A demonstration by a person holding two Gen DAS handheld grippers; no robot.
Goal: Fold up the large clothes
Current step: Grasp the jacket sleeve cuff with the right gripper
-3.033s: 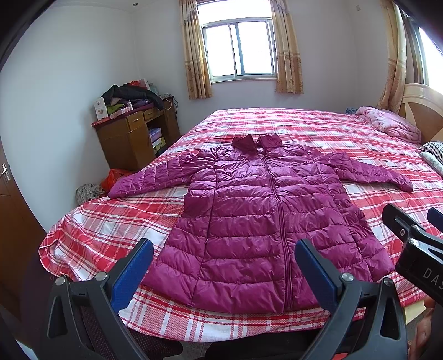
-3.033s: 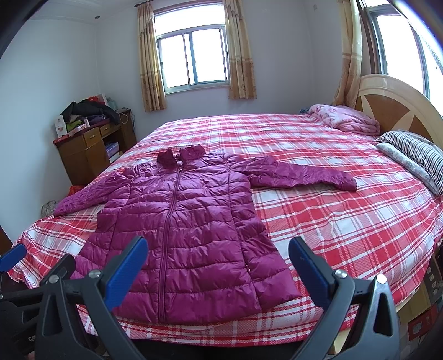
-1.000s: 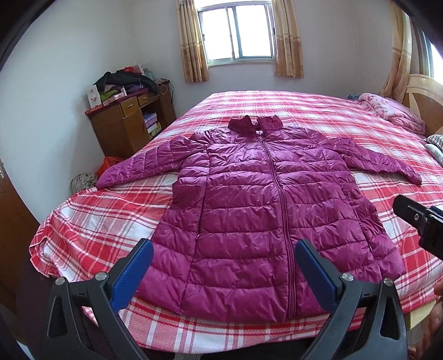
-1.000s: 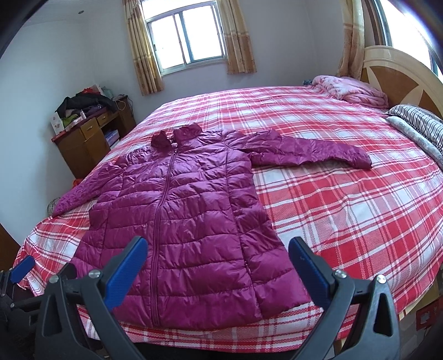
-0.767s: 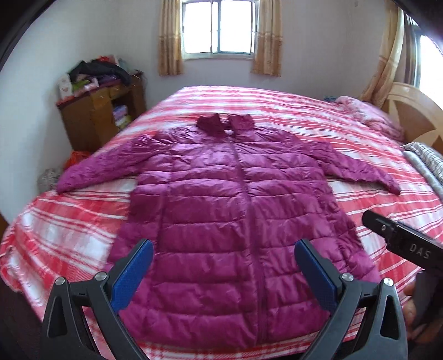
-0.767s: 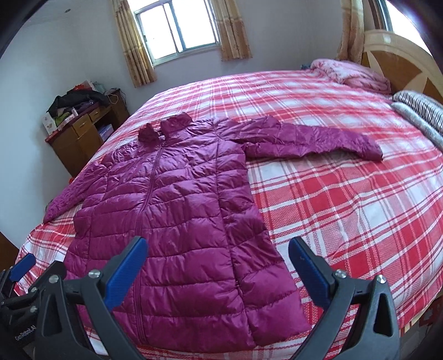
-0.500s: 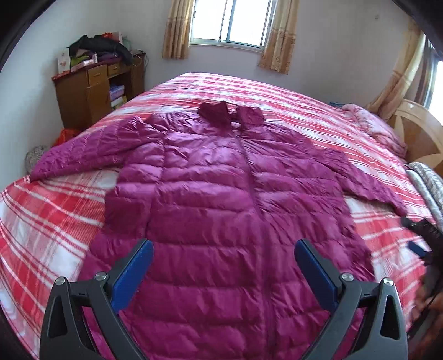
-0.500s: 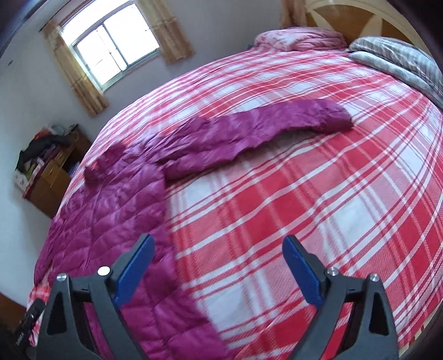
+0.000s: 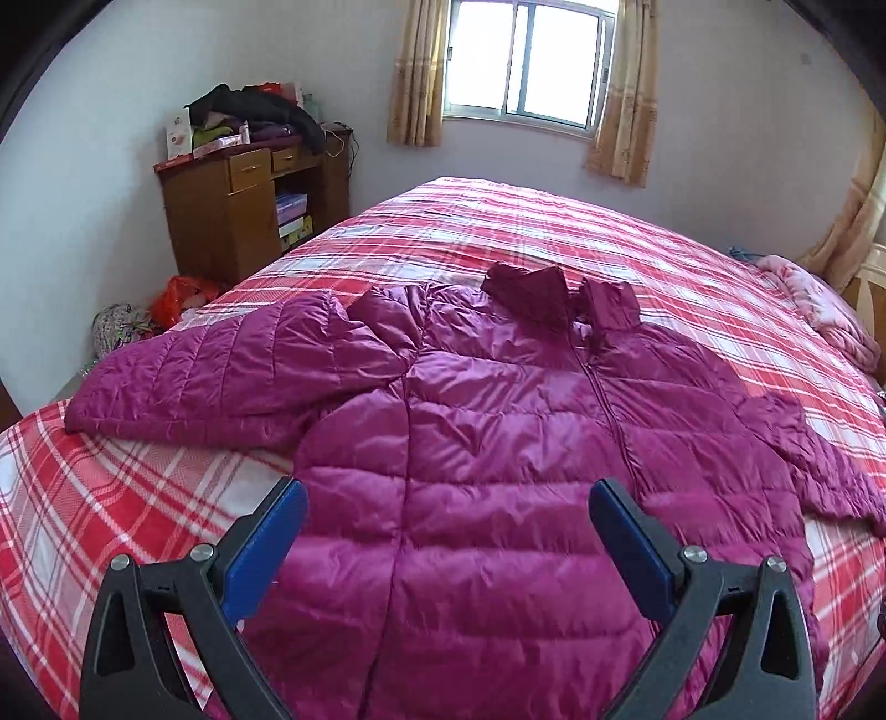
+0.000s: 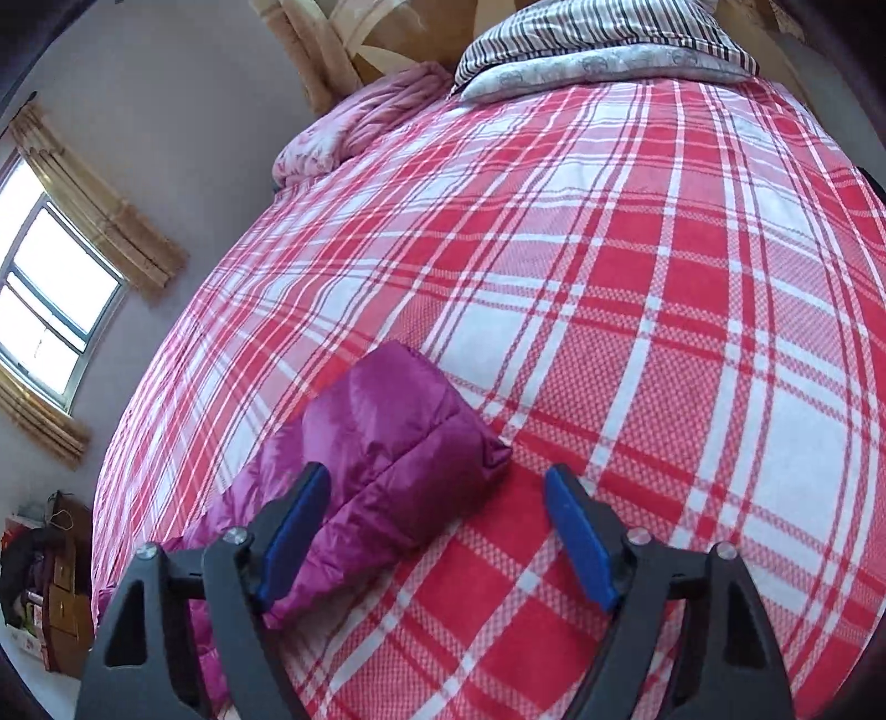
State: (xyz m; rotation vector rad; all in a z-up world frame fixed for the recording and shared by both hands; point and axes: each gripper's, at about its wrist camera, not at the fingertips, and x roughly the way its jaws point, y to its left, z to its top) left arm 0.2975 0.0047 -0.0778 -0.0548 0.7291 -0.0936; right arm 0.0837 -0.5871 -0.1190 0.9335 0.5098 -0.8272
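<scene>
A magenta quilted puffer jacket [image 9: 498, 443] lies flat, front up and zipped, on the red plaid bed [image 9: 111, 498]. Its left sleeve [image 9: 221, 382] stretches toward the bed's left edge. My left gripper [image 9: 448, 531] is open and empty, hovering over the jacket's lower chest. In the right wrist view the cuff end of the jacket's other sleeve [image 10: 398, 437] lies on the bedspread [image 10: 664, 332]. My right gripper [image 10: 437, 526] is open and empty, just above that cuff, with its left finger [image 10: 293, 531] over the sleeve.
A wooden cabinet [image 9: 238, 210] piled with clothes stands by the wall left of the bed, with bags [image 9: 144, 315] on the floor. A pink blanket [image 10: 354, 133] and striped pillows [image 10: 598, 44] lie at the headboard. A window [image 9: 526, 61] is behind the bed.
Both grippers have moved in low over the bed. The left closed in on the jacket's body. The right swung rightward to the far sleeve's cuff. Both stayed open.
</scene>
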